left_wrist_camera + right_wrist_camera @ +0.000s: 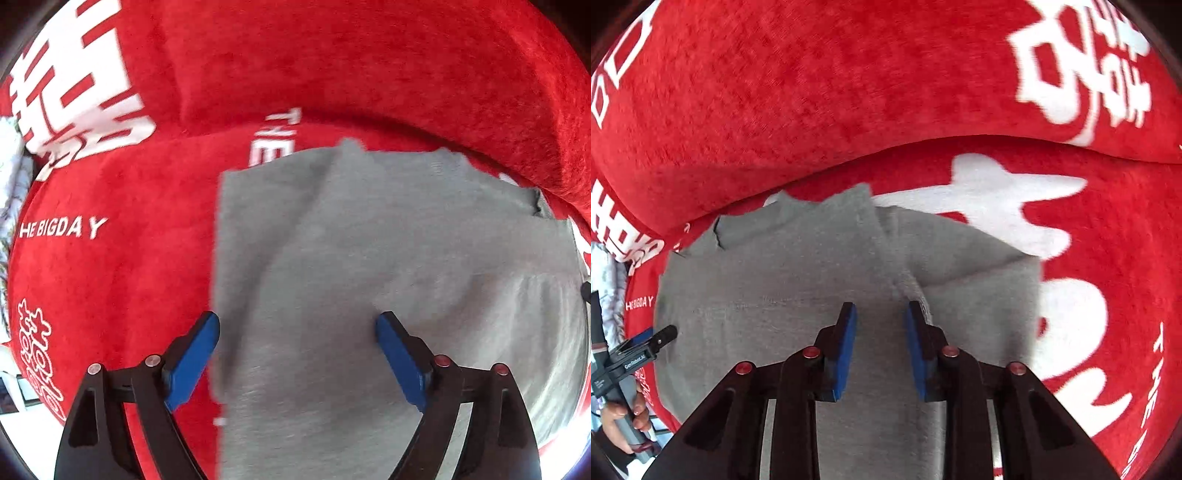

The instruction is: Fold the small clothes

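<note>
Found the small grey knitted garment (369, 258) lying flat on the red plush cover with white lettering (122, 266), already doubled over in part, with a folded flap running diagonally across the upper layer and what looked like a collar at the far edge. Noted the left gripper (298, 321) pointing down over the garment's near left edge, jaws spread wide, one blue pad over red plush and the other over grey cloth, pinching nothing. Noted the right gripper (881, 306) over the middle of the garment, just beside the diagonal fold, jaws part-way apart with bare grey cloth showing in the gap, likewise gripping nothing. Could not tell whether either set of pads brushed the fabric.

Judged the garment light, soft and limp: no stiffness to hold a shape, likely to sag from any pinch, prone to stretching under a hard tug. Expected the fuzzy knit to cling somewhat to the plush below rather than slide, so better lifted than dragged. Judged nothing fragile here. Reckoned the best hold at an edge or corner, pinching through both layers at once, one gripper to each end of the same edge, keeping the fold line straight. Advised against grabbing mid-panel, risking a bunched ridge and a spoilt fold.
</note>
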Tool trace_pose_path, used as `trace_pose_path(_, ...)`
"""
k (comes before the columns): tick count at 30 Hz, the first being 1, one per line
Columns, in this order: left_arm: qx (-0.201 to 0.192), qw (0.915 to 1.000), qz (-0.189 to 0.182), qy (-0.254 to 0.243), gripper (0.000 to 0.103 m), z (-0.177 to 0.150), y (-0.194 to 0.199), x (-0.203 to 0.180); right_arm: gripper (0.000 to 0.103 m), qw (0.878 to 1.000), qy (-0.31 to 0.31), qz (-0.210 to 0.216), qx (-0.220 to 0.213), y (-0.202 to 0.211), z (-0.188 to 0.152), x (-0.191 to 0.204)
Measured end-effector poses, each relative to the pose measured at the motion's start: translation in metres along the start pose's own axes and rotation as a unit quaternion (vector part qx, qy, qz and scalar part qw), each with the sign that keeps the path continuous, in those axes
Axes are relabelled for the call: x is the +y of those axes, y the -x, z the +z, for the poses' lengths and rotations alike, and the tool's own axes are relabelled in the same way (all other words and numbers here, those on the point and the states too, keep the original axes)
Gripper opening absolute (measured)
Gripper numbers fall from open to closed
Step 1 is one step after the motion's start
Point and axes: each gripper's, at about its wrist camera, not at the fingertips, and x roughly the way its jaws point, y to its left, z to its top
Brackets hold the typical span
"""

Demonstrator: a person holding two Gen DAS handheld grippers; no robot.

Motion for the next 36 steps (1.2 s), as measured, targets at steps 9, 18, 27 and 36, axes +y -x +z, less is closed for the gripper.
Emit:
trace_pose_path(9,0.049,0.9975,-0.044,-0.024,0.088,-0.035,0.026,0.051,0.061,0.982,-0.137,0.126,0.035,0.057,-0.094,0.008)
trace_pose_path(18,0.089,0.9916,-0.089,-0.031,0.040,-0.074,0.010,0.047,0.061,0.917,-0.383,0.107,0.043,0.031,-0.202,-0.047)
trace_pose_path(27,0.062,0.9920,-0.083,-0.072,0.013,-0.087,0.011,0.045,0.008,0.972,-0.231,-0.005,0.052,0.044,-0.154,-0.048)
trace_pose_path(36,0.033,0.9948,-0.077,-0.057,0.013,-0.082,0.041,0.068,0.018,0.969,-0.231,-0.011,0.083,0.059,-0.171,-0.042)
